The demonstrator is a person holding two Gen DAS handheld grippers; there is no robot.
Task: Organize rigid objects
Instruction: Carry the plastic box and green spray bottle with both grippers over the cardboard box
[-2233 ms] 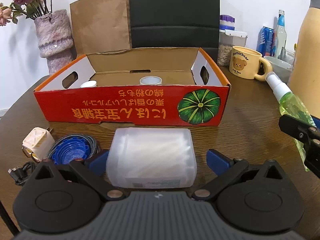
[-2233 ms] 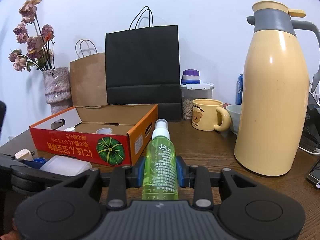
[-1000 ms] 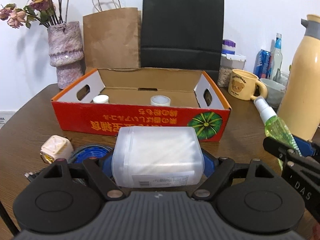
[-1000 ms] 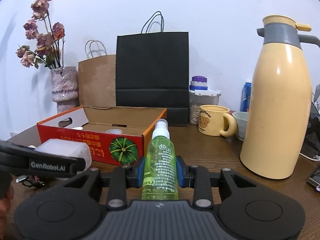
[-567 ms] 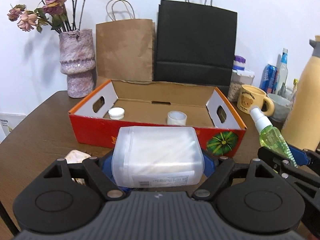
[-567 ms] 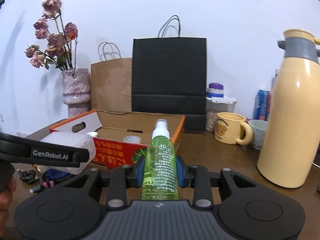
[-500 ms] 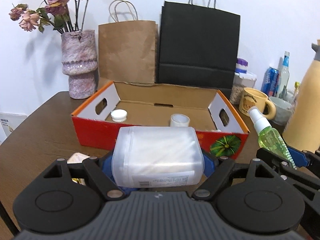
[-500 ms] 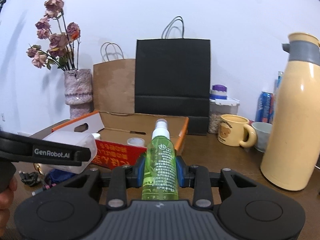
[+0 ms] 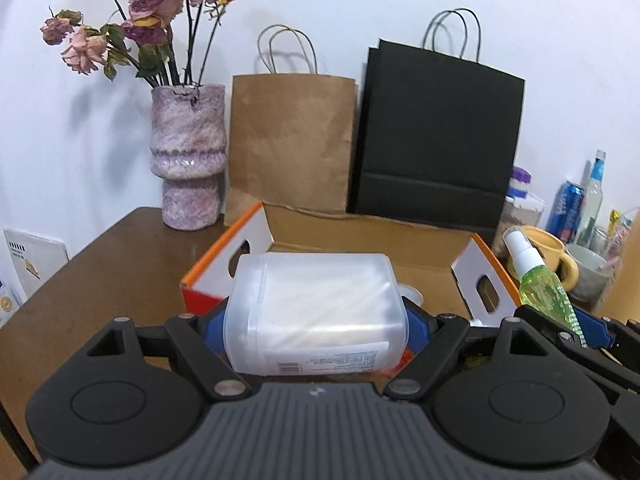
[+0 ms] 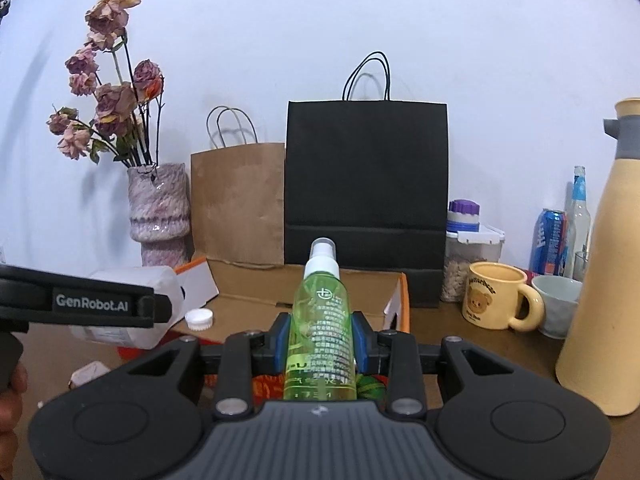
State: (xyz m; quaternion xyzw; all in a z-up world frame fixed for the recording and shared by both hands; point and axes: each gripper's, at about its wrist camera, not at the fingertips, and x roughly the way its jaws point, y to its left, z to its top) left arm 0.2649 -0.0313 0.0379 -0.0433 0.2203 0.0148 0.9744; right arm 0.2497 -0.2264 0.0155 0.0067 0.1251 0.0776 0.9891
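Observation:
My left gripper (image 9: 316, 326) is shut on a translucent white plastic box (image 9: 316, 312) and holds it in the air over the front edge of the open red cardboard box (image 9: 486, 268). My right gripper (image 10: 320, 338) is shut on a green spray bottle (image 10: 320, 332), nozzle forward, above the same cardboard box (image 10: 396, 300). The bottle also shows in the left wrist view (image 9: 540, 280), and the white box in the right wrist view (image 10: 164, 280). A white cap (image 10: 199, 319) lies inside the cardboard box.
Behind the box stand a brown paper bag (image 9: 292, 144), a black paper bag (image 9: 436, 140) and a vase of dried roses (image 9: 188, 156). To the right are a yellow bear mug (image 10: 494, 300), a white bowl (image 10: 558, 304), a tall yellow thermos (image 10: 608, 280), a can and bottles.
Both grippers have risen and moved forward with their loads, from table level in front of the cardboard box to above its front edge. The left gripper closed on the white box at the start.

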